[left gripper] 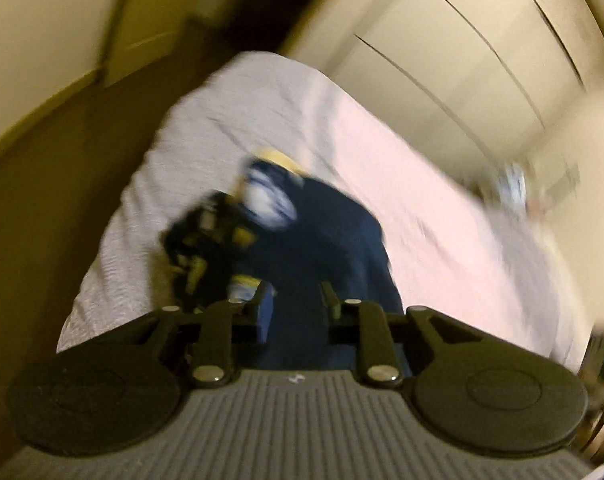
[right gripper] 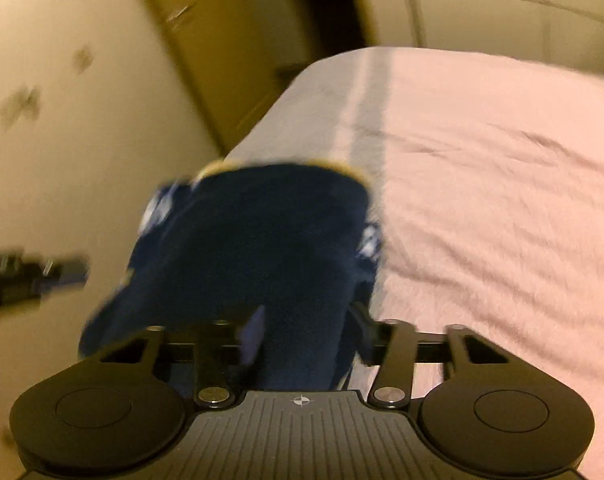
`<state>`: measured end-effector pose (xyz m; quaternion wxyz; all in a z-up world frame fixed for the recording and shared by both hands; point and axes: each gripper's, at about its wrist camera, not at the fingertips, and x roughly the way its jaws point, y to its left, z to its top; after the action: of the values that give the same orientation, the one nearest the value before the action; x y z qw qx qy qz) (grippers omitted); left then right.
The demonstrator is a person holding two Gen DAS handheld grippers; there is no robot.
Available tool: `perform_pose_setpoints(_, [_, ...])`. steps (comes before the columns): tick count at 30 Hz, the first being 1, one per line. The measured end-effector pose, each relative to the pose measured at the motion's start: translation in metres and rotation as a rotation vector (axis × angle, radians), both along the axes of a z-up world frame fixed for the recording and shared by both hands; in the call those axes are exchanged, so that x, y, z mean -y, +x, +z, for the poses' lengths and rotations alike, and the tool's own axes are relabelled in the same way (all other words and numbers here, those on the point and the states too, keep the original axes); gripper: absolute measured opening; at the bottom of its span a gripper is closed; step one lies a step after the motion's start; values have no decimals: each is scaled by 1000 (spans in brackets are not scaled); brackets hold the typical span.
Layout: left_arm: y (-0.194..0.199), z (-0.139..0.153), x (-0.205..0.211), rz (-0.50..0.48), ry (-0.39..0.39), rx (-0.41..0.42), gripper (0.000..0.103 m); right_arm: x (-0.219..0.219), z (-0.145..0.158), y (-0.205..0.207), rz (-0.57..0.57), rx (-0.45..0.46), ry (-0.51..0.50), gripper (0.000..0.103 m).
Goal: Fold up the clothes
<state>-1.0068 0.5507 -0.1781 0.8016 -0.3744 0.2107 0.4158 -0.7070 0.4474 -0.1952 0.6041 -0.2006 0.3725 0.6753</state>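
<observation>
A dark navy garment with white-blue print and a yellow edge hangs in the air over the near corner of the bed, blurred by motion. My right gripper is shut on a thick bunch of it that rises between the two fingers. In the left wrist view the navy garment fills the gap between the fingers of my left gripper, which is shut on it. My right gripper shows as a black and yellow blur at the cloth's left side. My left gripper shows at the left edge of the right wrist view.
The bed has a pale pink cover and a lighter strip along its edge. Cream wardrobe doors stand behind it. A dark floor strip and a cream wall lie to the left.
</observation>
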Motion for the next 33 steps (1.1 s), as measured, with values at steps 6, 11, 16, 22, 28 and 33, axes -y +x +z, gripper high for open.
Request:
perform_pose_setpoints(6, [33,-46,3,-89,2,-197,10,2,-29,-44,81,89,-43,34])
perform_pose_setpoints(11, [26,-81,5,-68,-19,-233,11,2,-58,-69,135,164,-85,34])
perform_pose_setpoints(16, [20,-100,11,-63,-5,-258,10,-2,-76,-82,176,224,-117,34])
perform_pose_setpoints(22, [23,-83,10,-52,-25,-283,10,-4,-72,-87,197,257,-106,35])
perform_pose_setpoints(28, [22,-35,7,-6,-2,-278,9,-8,-32,-69,125,183,-56,35])
perform_pose_setpoints(33, [34,-6,-25,14,64,-296,9,-36,-7,-58,19,144,-26,35])
